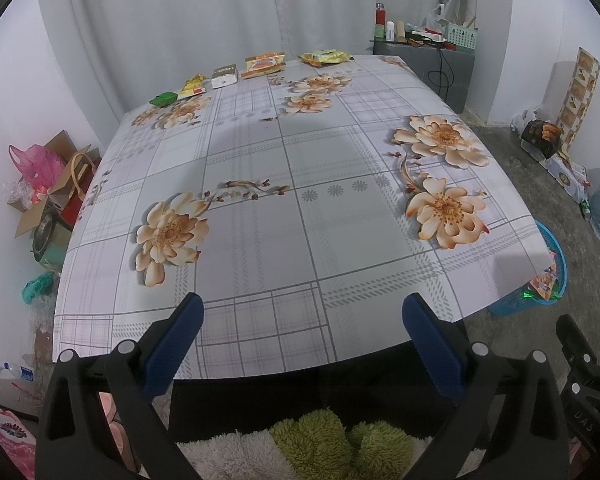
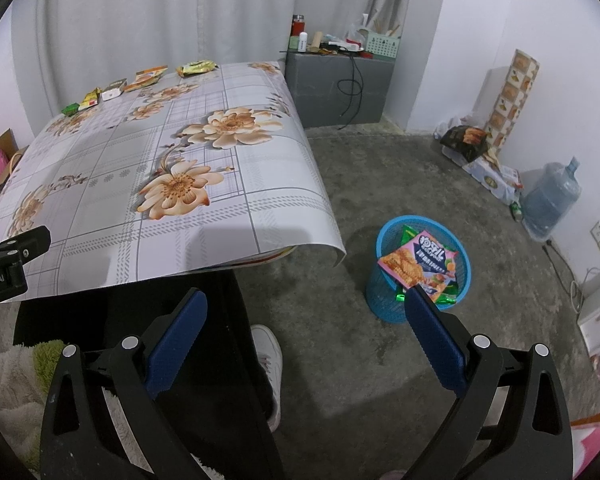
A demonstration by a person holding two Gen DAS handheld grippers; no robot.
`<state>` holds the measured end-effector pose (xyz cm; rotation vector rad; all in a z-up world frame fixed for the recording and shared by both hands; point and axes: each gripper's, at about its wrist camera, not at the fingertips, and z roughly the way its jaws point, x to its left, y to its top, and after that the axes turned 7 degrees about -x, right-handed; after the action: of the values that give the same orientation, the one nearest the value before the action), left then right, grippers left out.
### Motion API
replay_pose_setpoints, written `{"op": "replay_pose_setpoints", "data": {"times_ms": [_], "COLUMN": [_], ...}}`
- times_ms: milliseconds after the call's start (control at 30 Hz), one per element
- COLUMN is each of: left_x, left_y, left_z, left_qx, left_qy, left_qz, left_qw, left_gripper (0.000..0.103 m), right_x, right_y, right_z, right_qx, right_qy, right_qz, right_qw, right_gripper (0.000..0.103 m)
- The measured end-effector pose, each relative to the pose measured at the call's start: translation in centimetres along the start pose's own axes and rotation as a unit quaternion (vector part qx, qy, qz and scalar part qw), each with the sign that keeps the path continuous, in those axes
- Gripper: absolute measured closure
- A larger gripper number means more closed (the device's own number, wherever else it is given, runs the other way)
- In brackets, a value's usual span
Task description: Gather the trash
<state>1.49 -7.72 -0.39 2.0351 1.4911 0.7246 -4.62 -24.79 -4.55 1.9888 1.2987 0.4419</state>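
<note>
Several snack wrappers lie in a row along the far edge of the flowered table (image 1: 260, 232): a green one (image 1: 163, 99), a yellow one (image 1: 193, 86), a white box (image 1: 224, 75), an orange pack (image 1: 264, 64) and a yellow-green pack (image 1: 326, 57). The row also shows in the right wrist view (image 2: 140, 78). A blue mesh bin (image 2: 418, 270) stands on the floor right of the table, with a pink snack bag (image 2: 418, 264) and other wrappers in it. My left gripper (image 1: 302, 320) is open and empty over the table's near edge. My right gripper (image 2: 306, 314) is open and empty above the floor, left of the bin.
A grey cabinet (image 2: 336, 88) with clutter stands at the back. A water jug (image 2: 552, 196) and boxes (image 2: 484, 160) line the right wall. Cardboard boxes and a pink bag (image 1: 40, 168) sit left of the table. The person's legs and white shoe (image 2: 268, 360) are below.
</note>
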Motion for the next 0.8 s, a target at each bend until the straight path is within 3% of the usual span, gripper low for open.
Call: {"op": "replay_pose_setpoints", "data": {"times_ms": [800], "left_x": [0.22], "left_y": [-0.15], "left_z": [0.08], "left_qx": [0.003], "left_qy": [0.000], "left_qz": [0.002], "left_qw": [1.0000], "left_gripper": [0.006], "right_x": [0.04], "right_y": [0.15], "right_z": [-0.05], "right_qx": [0.000], "right_qy": [0.000], "right_qz": [-0.001], "right_qw": [1.000], "right_gripper": [0.008]}}
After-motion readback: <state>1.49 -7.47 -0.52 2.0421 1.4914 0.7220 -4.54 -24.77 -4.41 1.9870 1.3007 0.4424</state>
